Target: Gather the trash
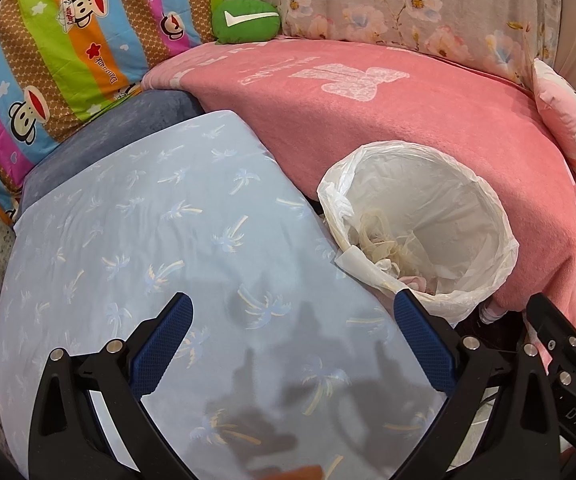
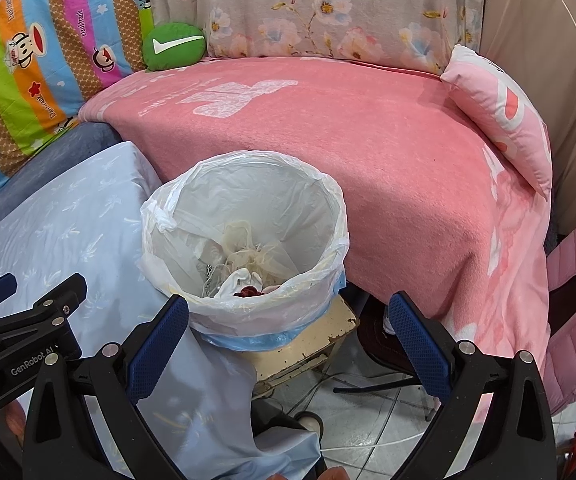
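The trash bin (image 2: 244, 248) stood on a small worn cream stand (image 2: 312, 344), in the gap between the pale blue palm-print cloth (image 1: 148, 240) and the pink blanket (image 2: 368, 160). A thin white plastic bag (image 2: 168, 216) lined the bin and folded out over its rim. Down inside the bin lay some trash (image 2: 244, 268): crumpled clear wrap, a white wad and something dark red.

The bag looked very light, soft and floppy. It would likely crinkle and slip, and it could tear if pulled hard. The best place to hold it was probably the bunched fold of bag at the bin's rim, not the smooth wall. The trash inside looked light and squashy too, so a gentle pinch should do.

The right gripper (image 2: 288, 336) was just in front of the bin. Its fingers were spread wide apart with nothing in them, and the left one almost reached the bin's near rim. The left gripper (image 1: 294, 332) was over the blue cloth, beside the bin. It was spread wide and empty too, and its right finger sat near the bin's edge. No loose trash showed on the cloth or the blanket around the bin.
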